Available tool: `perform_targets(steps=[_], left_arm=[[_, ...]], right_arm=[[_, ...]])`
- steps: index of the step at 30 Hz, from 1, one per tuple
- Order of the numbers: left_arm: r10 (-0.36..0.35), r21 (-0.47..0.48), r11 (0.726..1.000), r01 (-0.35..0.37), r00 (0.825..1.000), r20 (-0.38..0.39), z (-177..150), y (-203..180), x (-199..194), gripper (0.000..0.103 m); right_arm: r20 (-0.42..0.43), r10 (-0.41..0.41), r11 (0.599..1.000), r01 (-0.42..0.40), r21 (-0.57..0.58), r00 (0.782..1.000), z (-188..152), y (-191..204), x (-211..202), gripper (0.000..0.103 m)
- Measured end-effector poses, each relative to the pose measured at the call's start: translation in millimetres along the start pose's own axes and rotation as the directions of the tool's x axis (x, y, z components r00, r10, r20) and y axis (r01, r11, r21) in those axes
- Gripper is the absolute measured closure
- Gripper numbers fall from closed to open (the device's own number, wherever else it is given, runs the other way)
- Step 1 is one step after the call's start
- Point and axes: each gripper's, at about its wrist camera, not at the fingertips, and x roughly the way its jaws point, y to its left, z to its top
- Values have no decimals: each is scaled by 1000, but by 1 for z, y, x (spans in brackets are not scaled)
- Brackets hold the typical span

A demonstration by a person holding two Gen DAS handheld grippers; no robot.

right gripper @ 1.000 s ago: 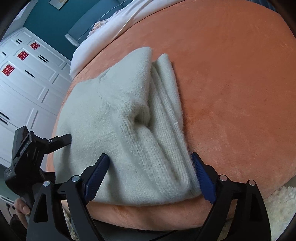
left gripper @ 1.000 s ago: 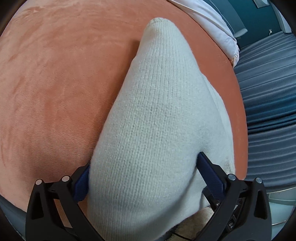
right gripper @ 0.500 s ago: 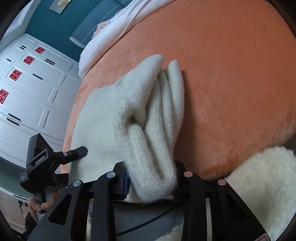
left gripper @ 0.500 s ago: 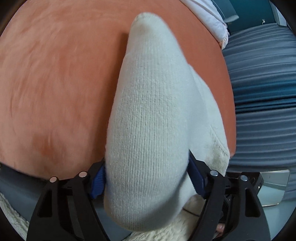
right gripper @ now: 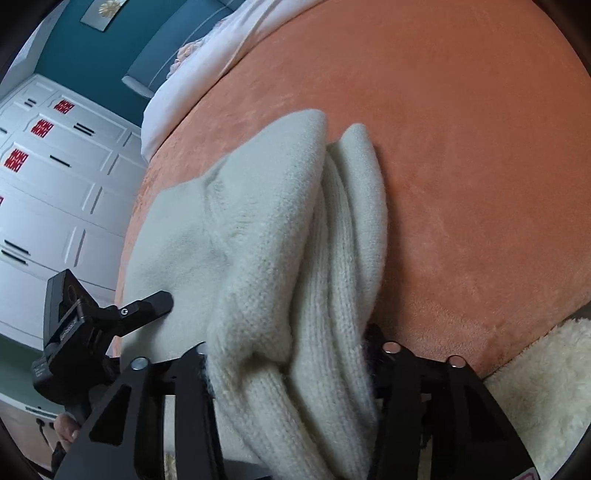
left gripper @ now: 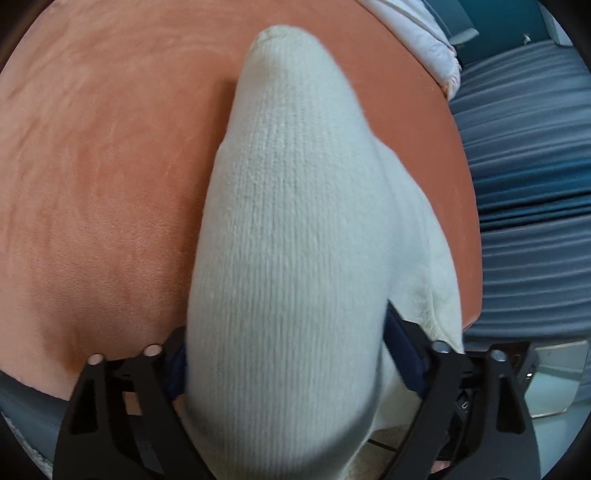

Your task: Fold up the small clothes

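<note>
A cream knitted sweater [left gripper: 288,240] lies bunched on an orange velvet bed cover [left gripper: 103,155]. My left gripper [left gripper: 284,362] is shut on a thick fold of it at the cover's near edge; the knit fills the space between the blue pads. In the right wrist view the sweater [right gripper: 266,236] lies in several folds, and my right gripper [right gripper: 291,365] is shut on its ribbed edge. The left gripper [right gripper: 110,317] shows at the sweater's left side in that view.
White bedding [left gripper: 417,33] lies at the far edge of the cover. A grey-blue pleated bed skirt [left gripper: 532,184] drops on the right. A fluffy cream rug [right gripper: 543,384] lies below the cover's edge. White wardrobe doors [right gripper: 48,192] stand at left.
Both grippers closed on the sweater and drew its near edge back toward the cover's edge. The fold in the left gripper has risen slightly since half a second ago.
</note>
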Motion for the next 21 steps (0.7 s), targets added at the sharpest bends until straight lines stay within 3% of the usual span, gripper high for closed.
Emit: perform_targets(steps=[5,10,13,17,21], left_arm=[[-53,53,997,52,998,31,-17,-16,-41,39],[-136,161,980,116,984,119,-40,-33,-110,39],[-201,238,959,153,961,192,-51,-48,-164,39],[-270,329,930,165,912,308,-61,-56,-239,38],[-289,362,921,142,873,392,-48,-54,-282,38]], right_arm=[[110,3,993,10,-121,994,-6,44,-48,66],[250,47,974,12,-227,967,-12,84,-109,66],[340,113,953,-6,-301,934,-14,112,-148,66],[412,216,916,-38,-399,885,-12,150,-182,65],[420,291,882,-72,-466,860,-2,186,-179,64]])
